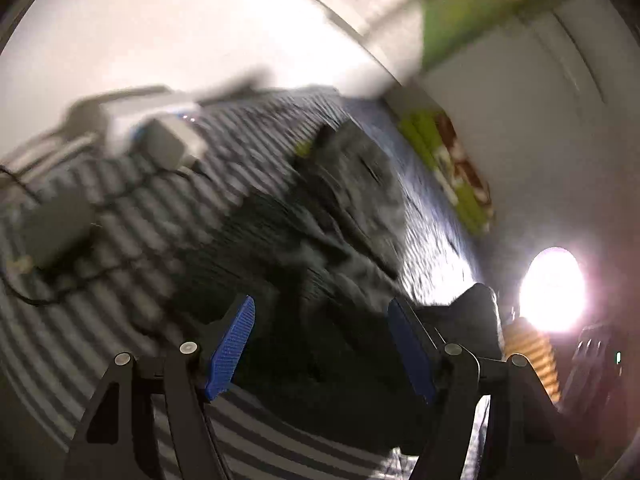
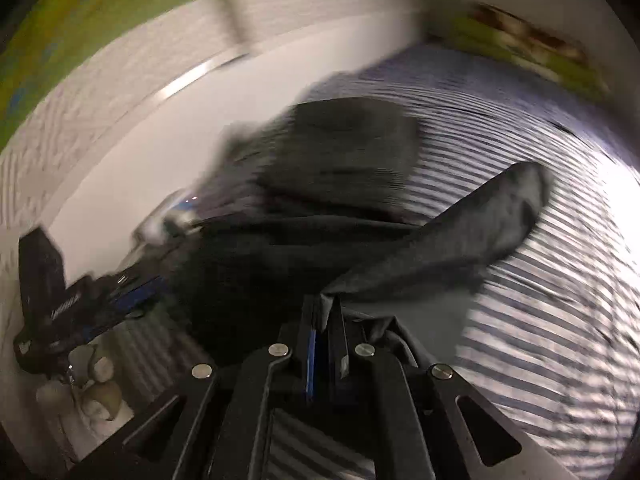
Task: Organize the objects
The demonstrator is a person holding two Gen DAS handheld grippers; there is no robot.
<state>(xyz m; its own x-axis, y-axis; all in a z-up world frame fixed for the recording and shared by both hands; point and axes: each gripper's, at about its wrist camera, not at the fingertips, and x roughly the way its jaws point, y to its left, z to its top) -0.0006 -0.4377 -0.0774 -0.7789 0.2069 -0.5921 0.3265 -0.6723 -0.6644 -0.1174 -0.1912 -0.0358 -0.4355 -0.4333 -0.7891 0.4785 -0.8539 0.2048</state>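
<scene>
1. Bed (image 2: 560, 360): striped grey-and-white cover fills most of both views; white wall (image 1: 160, 40) behind it. Both views are motion-blurred.
2. Dark garment (image 2: 280, 264): crumpled heap lying on the striped cover, spread across the middle of both views, with one limp flap (image 2: 500, 216) trailing off to the right in the right wrist view.
3. Folded dark piece (image 2: 352, 144): sits on the bed just beyond the heap.
4. Right claw (image 2: 326, 320): jaws pinched together on an edge of the dark garment; cloth bunches between the pads and drapes past the right finger.
5. Left claw (image 1: 322, 336): jaws wide, nothing between the blue pads (image 1: 234, 344); the dark garment lies directly ahead and below, and I can't tell if the pads touch it. It also shows at lower left in the right wrist view.
6. Grey boxes with cables (image 1: 56, 228): on the cover to the left, well apart from the garment.
</scene>
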